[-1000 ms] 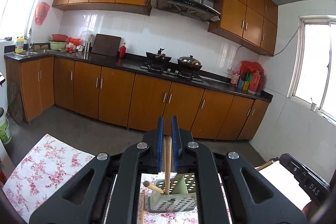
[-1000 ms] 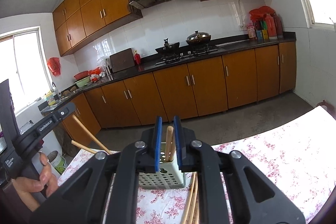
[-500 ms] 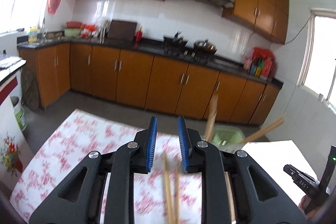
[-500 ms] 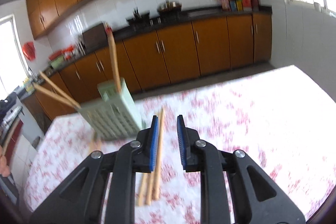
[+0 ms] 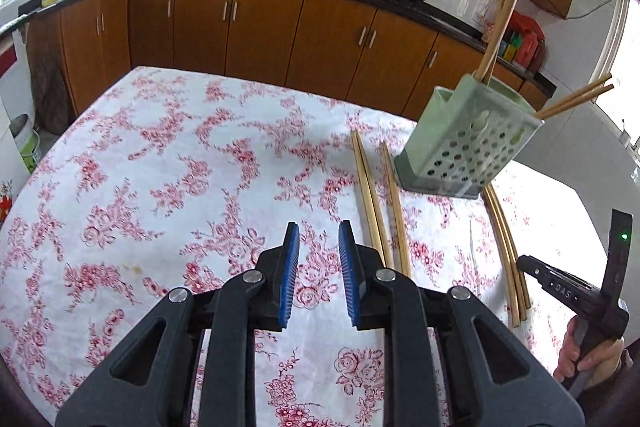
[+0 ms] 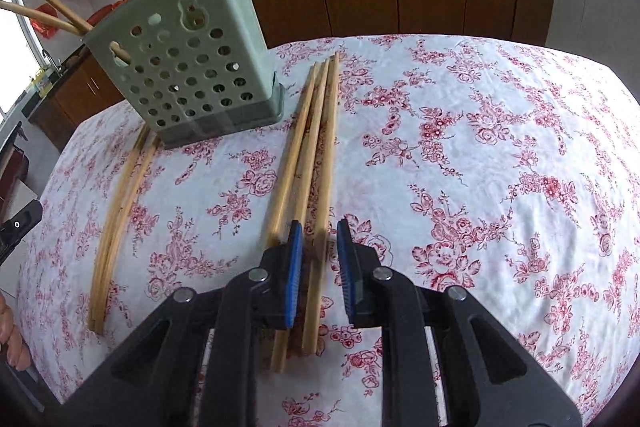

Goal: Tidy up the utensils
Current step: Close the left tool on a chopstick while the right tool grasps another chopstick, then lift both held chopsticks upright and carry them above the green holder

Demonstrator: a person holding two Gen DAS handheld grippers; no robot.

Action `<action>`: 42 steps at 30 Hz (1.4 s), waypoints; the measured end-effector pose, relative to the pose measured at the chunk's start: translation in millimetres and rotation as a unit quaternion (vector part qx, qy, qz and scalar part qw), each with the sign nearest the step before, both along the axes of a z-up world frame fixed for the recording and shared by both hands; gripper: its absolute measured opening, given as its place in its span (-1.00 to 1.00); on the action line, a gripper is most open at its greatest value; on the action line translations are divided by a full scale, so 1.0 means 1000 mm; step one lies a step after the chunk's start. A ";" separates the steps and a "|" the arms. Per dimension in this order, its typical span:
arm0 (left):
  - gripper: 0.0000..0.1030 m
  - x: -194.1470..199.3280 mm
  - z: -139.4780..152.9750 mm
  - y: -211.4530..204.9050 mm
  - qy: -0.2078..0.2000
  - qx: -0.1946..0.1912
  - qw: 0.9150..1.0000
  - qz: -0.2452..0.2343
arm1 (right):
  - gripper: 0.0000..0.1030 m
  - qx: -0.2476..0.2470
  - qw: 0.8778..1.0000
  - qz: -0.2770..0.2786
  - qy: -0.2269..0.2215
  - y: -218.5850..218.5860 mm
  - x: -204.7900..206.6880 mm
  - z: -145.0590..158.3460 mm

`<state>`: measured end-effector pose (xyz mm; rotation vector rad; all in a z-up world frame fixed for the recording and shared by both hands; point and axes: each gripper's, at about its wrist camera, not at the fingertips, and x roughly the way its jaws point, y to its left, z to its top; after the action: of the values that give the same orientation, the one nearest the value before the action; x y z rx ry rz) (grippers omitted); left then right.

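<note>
One perforated green utensil holder (image 6: 192,67); four chopsticks standing inside; three chopsticks (image 6: 308,163) lying beside it; another bundle (image 6: 120,211), count unclear.

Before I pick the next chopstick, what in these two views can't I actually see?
- Right wrist view: near ends of the three chopsticks run under the right tool.
- Both views: the holder walls hide what lies inside it.
- Left wrist view: the holder covers the far ends of the curved pair.
</note>
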<state>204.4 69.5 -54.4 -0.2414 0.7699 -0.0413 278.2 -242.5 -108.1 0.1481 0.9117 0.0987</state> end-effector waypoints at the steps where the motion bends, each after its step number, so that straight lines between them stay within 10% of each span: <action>1: -0.59 0.000 -0.002 -0.002 0.002 -0.001 1.000 -0.005 | -0.66 -0.007 1.000 -0.003 -0.002 0.000 0.000 0.000; 18: -0.59 0.016 -0.040 -0.057 0.063 0.024 0.993 -0.094 | -0.84 -0.033 0.996 -0.087 -0.008 -0.051 -0.016 0.005; 42: -0.85 0.041 -0.047 -0.029 0.065 0.062 0.996 -0.011 | -0.83 -0.042 0.996 -0.072 -0.018 -0.038 -0.012 0.001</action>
<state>245.2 40.8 -101.4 -0.1186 0.9020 0.0021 265.9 -280.7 -107.5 0.1323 0.8653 -0.0699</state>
